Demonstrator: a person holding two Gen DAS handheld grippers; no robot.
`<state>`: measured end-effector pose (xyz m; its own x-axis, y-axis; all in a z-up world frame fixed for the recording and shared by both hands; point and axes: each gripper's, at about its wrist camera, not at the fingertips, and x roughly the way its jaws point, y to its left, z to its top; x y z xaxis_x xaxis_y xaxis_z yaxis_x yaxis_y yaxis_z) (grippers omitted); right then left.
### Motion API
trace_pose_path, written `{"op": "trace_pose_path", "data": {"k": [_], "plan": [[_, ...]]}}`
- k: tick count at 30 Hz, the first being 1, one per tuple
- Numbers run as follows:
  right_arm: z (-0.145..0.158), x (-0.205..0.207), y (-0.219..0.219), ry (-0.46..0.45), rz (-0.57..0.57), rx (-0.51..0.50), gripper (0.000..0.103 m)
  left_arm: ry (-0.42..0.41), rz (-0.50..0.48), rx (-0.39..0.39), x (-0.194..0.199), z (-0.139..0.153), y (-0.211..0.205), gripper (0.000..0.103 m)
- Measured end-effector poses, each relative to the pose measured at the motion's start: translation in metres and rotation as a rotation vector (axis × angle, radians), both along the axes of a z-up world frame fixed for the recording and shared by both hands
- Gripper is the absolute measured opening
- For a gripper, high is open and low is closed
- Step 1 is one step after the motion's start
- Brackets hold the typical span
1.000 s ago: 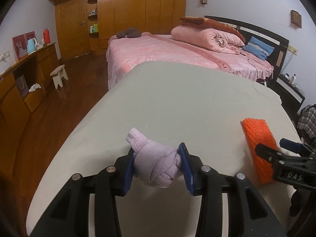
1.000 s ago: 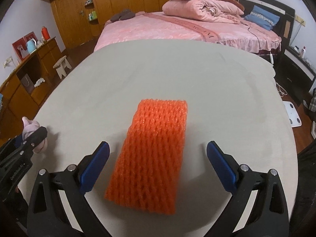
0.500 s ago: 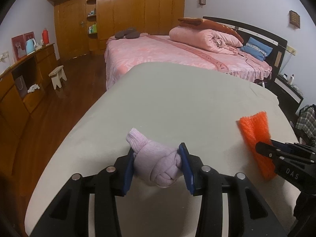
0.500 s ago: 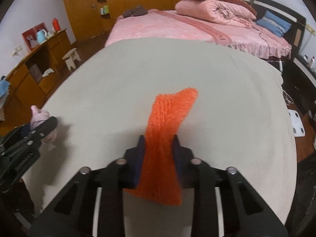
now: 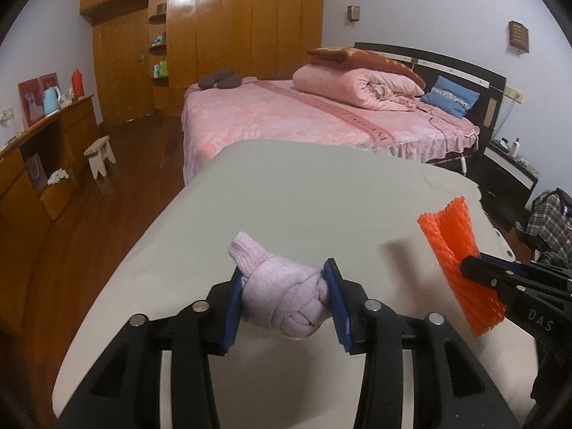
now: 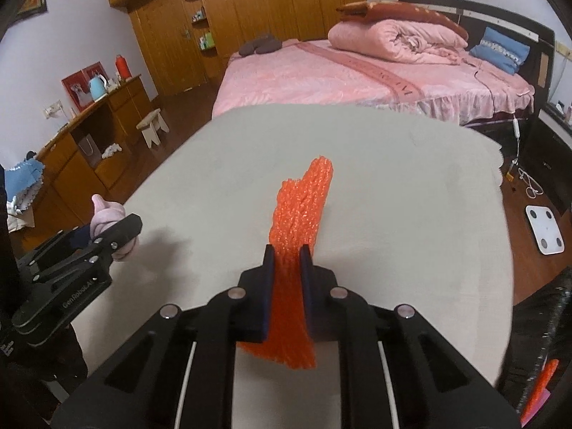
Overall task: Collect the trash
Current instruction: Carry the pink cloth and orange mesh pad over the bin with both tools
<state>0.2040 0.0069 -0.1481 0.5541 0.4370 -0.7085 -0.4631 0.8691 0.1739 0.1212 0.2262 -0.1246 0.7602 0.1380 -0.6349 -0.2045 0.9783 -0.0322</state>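
**Orange foam net and lilac knot, both gripped**

Orange foam net (image 6: 296, 214) is pinched flat in the right gripper (image 6: 287, 254), whose jaws are closed on it above the grey bench (image 6: 411, 214). The left gripper (image 5: 282, 287) clamps a knotted lilac sock (image 5: 282, 296).

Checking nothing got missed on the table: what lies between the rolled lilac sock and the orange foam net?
Nothing: in the left wrist view, only bare grey tabletop separates the rolled lilac sock from the orange foam net.
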Motion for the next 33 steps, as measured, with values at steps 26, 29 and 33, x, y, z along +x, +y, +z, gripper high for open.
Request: {"op": "trace_pose_path", "data": {"k": [26,29,33], "plan": [[0.085,-0.051,-0.099,-0.163,-0.072,0.065,0.013,-0.129,-0.113,0.006,-0.024,0.084,-0.094,0.043],[0.093,-0.058,-0.113,-0.181,-0.088,0.069,0.013,-0.139,-0.128,0.007,-0.028,0.091,-0.106,0.043],[0.101,-0.067,-0.132,-0.202,-0.110,0.075,0.013,-0.153,-0.149,0.008,-0.033,0.100,-0.122,0.043]]}}
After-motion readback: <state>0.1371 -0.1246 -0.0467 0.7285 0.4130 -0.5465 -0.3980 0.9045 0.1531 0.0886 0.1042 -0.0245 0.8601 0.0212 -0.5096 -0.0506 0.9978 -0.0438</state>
